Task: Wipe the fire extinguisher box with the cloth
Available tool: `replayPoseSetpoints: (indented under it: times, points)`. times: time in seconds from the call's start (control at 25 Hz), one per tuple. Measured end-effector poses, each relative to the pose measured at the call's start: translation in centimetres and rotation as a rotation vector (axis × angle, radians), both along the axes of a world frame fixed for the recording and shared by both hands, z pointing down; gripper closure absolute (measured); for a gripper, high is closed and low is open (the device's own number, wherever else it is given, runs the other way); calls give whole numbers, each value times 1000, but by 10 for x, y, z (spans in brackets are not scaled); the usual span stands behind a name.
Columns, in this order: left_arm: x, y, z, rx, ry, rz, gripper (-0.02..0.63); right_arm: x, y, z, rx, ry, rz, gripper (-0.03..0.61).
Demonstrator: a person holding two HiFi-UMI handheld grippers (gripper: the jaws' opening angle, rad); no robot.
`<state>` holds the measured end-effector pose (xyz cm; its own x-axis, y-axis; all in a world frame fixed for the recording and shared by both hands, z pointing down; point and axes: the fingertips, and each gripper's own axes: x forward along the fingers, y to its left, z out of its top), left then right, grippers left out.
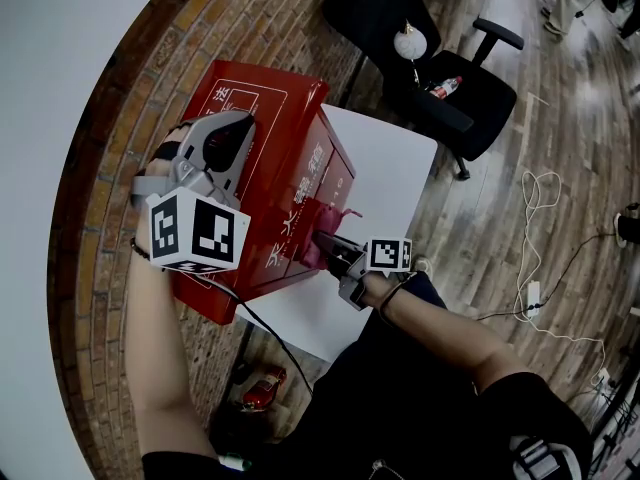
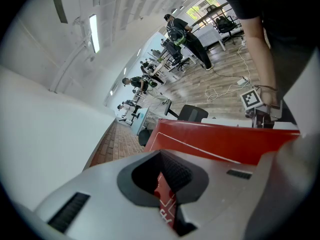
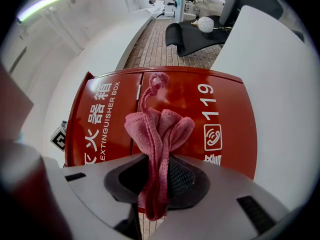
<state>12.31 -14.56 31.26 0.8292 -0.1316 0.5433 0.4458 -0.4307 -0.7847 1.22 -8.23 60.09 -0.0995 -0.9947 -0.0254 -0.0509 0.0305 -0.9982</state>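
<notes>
The red fire extinguisher box [image 1: 275,158] stands on a white tabletop [image 1: 395,168], its front with white print facing me. My left gripper [image 1: 240,124] is shut, with nothing between its jaws, and sits over the box's top [image 2: 225,141]. My right gripper [image 1: 324,243] is at the box's front face, shut on a bunched pink cloth [image 1: 322,218]. In the right gripper view the cloth [image 3: 160,129] sticks out of the gripper [image 3: 157,184] towards the box front [image 3: 110,114]. Whether the cloth touches the box I cannot tell. The right gripper [image 2: 260,115] also shows beyond the box's far edge in the left gripper view.
A black office chair [image 1: 445,83] with a white ball and a bottle on it stands behind the table. A white wall [image 1: 60,68] and a brick floor strip [image 1: 110,198] lie to the left. Cables [image 1: 535,228] trail over the wood floor on the right. A small red object [image 1: 262,388] lies under the table.
</notes>
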Motion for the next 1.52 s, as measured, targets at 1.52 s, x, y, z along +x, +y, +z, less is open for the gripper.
replayPoseSetpoints:
  times: [1.52]
  points:
    - [0, 1, -1, -6, -4, 1, 583, 3, 2, 120, -178, -24, -3, 477]
